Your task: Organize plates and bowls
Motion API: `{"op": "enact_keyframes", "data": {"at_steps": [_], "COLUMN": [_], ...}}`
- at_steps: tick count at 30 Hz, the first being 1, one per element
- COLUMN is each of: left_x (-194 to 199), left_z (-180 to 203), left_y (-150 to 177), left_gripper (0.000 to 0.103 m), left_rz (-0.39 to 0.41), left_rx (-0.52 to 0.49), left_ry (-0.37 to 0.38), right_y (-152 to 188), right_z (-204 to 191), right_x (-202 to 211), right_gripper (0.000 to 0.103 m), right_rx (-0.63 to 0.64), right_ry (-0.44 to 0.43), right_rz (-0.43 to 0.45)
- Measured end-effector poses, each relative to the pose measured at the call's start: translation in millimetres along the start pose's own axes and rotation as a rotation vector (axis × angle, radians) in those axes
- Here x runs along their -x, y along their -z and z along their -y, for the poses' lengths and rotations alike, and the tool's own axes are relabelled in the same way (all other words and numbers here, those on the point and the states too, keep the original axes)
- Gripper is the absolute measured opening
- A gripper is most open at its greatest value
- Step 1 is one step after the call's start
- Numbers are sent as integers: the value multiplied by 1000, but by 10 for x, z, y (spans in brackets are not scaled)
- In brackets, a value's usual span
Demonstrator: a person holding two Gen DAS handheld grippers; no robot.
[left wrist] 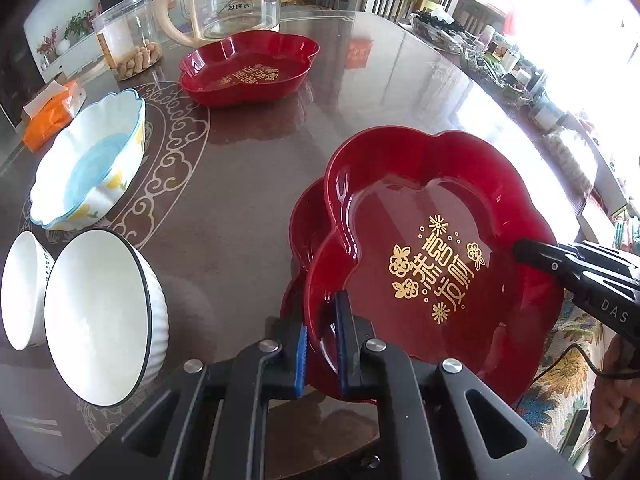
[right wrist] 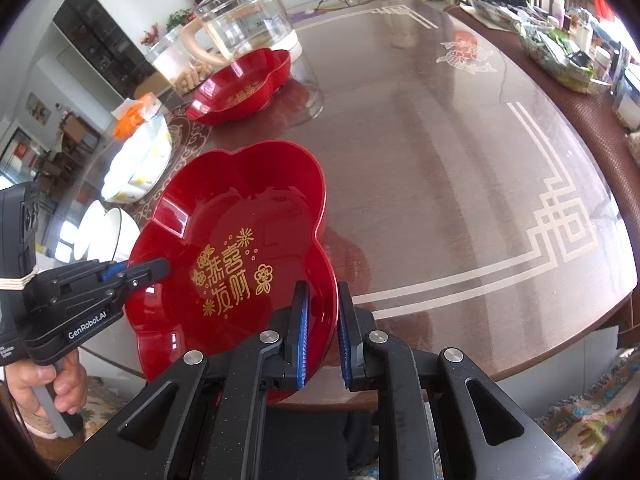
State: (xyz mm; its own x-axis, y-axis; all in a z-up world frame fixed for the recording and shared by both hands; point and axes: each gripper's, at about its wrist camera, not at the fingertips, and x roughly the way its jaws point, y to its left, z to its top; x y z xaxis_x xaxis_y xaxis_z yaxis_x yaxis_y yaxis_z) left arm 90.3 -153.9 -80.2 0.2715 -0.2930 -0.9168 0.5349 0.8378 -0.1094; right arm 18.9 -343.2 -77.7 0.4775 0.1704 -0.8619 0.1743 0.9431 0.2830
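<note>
A red flower-shaped plate with gold writing (left wrist: 432,248) (right wrist: 240,240) is held tilted at the table's near edge, over a second red plate (left wrist: 304,232) beneath it. My left gripper (left wrist: 324,320) (right wrist: 152,270) is shut on its rim. My right gripper (right wrist: 322,320) (left wrist: 532,250) straddles the opposite rim with its jaws slightly apart. A third red plate (left wrist: 248,68) (right wrist: 244,88) lies further back. A floral bowl (left wrist: 88,168) (right wrist: 140,160) and two white bowls (left wrist: 104,320), (left wrist: 24,288) stand at the left.
A glass kettle (left wrist: 232,0) (right wrist: 248,16), a plastic jar of peanuts (left wrist: 128,36) and an orange tissue pack (left wrist: 52,112) stand at the back left. A cluttered tray (right wrist: 560,52) sits at the far right. The table edge runs below the grippers.
</note>
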Motion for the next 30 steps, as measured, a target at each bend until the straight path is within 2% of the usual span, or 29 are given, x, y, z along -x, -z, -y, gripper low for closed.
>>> {"op": "enact_keyframes", "data": {"at_steps": [3, 5, 8, 11, 14, 15, 16, 17, 18, 19, 21, 25, 30], "left_x": [39, 75, 116, 171, 253, 282, 319, 364, 420, 482, 585, 684, 783], "left_z": [18, -4, -55, -110, -139, -153, -173, -191, -210, -232, -264, -365, -546], "left_y": [25, 11, -18, -43, -42, -33, -19, 1, 24, 50, 111, 204, 350], "left_gripper": [9, 15, 17, 17, 19, 29, 38, 58, 75, 80, 82, 82, 82], "left_rz": [9, 18, 33, 48, 71, 80, 93, 112, 140, 172, 223, 250, 253], "left_rx": [-15, -13, 0, 18, 23, 25, 30, 37, 45, 54, 68, 102, 140], "left_ry": [-30, -35, -51, -40, -48, -53, -61, -71, -84, -101, -117, -108, -131], "right_y": [44, 58, 83, 81, 80, 79, 83, 91, 96, 110, 126, 130, 94], "right_z": [-17, -5, -8, -62, -80, -76, -72, -74, -93, -117, -181, -288, -317], "right_x": [-3, -34, -38, -54, -62, -48, -10, 51, 125, 211, 355, 566, 697], "right_gripper": [15, 15, 15, 15, 20, 36, 58, 64, 65, 65, 70, 78, 78], "right_rx": [27, 18, 14, 37, 46, 43, 39, 40, 50, 67, 103, 165, 257], "right_ry": [32, 25, 21, 40, 42, 38, 31, 27, 31, 40, 56, 102, 184], "right_rz": [8, 5, 11, 29, 40, 48, 69, 101, 140, 179, 242, 336, 391]}}
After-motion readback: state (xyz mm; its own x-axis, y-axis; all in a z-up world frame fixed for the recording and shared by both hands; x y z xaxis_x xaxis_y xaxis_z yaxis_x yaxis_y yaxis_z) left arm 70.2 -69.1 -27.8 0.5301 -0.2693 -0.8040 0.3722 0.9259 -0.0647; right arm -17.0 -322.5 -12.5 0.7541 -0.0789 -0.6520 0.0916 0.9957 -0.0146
